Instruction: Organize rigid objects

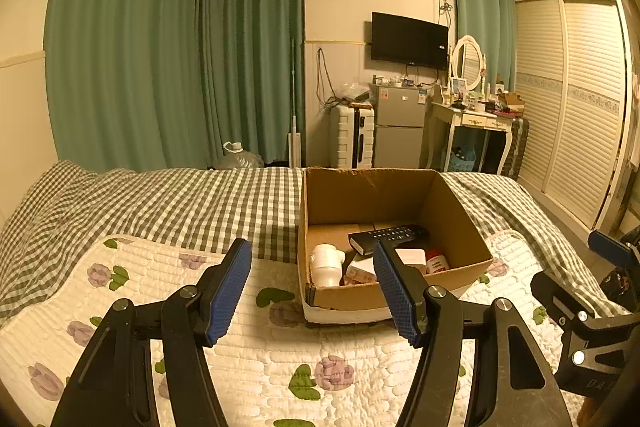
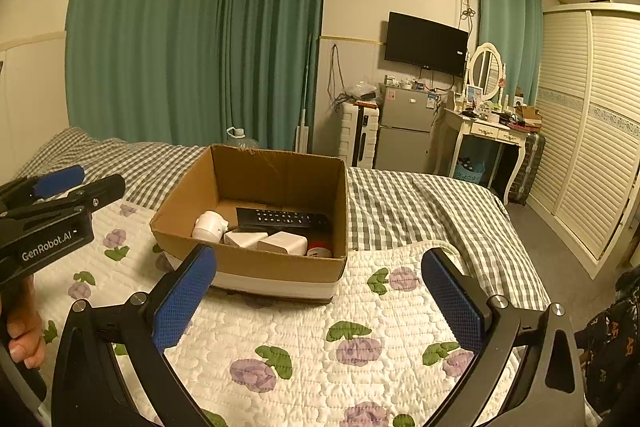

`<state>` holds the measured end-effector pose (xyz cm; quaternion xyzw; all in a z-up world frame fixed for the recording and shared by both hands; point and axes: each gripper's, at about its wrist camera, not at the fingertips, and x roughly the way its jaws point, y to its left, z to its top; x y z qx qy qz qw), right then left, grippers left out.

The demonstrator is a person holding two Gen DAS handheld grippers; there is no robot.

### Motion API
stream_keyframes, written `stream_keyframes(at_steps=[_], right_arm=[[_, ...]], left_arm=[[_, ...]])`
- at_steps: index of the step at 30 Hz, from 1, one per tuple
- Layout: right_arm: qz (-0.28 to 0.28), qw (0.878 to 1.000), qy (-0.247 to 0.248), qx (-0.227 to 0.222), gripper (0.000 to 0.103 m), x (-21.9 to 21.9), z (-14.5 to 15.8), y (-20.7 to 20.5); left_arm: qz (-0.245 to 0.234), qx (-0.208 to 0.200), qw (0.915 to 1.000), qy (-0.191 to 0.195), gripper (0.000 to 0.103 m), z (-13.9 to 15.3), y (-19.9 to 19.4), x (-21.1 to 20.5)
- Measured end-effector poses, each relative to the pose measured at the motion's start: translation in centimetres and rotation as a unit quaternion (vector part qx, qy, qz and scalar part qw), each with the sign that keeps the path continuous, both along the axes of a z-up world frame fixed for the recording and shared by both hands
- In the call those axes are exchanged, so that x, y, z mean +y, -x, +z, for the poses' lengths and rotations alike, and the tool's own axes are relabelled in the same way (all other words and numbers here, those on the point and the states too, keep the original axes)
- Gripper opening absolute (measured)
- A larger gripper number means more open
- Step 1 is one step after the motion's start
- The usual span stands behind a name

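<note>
An open cardboard box [image 1: 460,211] [image 2: 256,263] stands on the bed. Inside lie a black remote control [image 1: 386,237] [image 2: 282,217], a white cup-like object [image 1: 326,263] [image 2: 208,225], white boxes [image 2: 282,242] [image 1: 360,271] and a red-and-white small container [image 1: 436,261] [image 2: 318,249]. My left gripper [image 1: 312,287] is open and empty, just in front of the box's near wall. My right gripper [image 2: 320,291] is open and empty, low over the quilt before the box. Each gripper shows at the edge of the other's view [image 1: 592,307] [image 2: 52,211].
A floral white quilt [image 2: 320,339] lies over a green checked bedsheet [image 1: 180,203]. Beyond the bed are green curtains [image 1: 160,47], a water jug [image 1: 240,155], a suitcase, a small fridge [image 1: 398,123], a dressing table [image 2: 492,131] and a louvred wardrobe [image 2: 592,127].
</note>
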<state>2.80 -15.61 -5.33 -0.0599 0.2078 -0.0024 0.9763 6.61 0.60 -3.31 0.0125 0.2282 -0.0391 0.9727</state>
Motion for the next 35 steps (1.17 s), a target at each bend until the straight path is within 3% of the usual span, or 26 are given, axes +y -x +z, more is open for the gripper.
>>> stream_keyframes(at_steps=[35], right_arm=[[-0.006, 1.0, -0.003, 0.001, 0.103, -0.5, 0.1, 0.5]], left_arm=[[-0.017, 0.008, 0.9998, -0.008, 0.066, 0.4, 0.5, -1.3]])
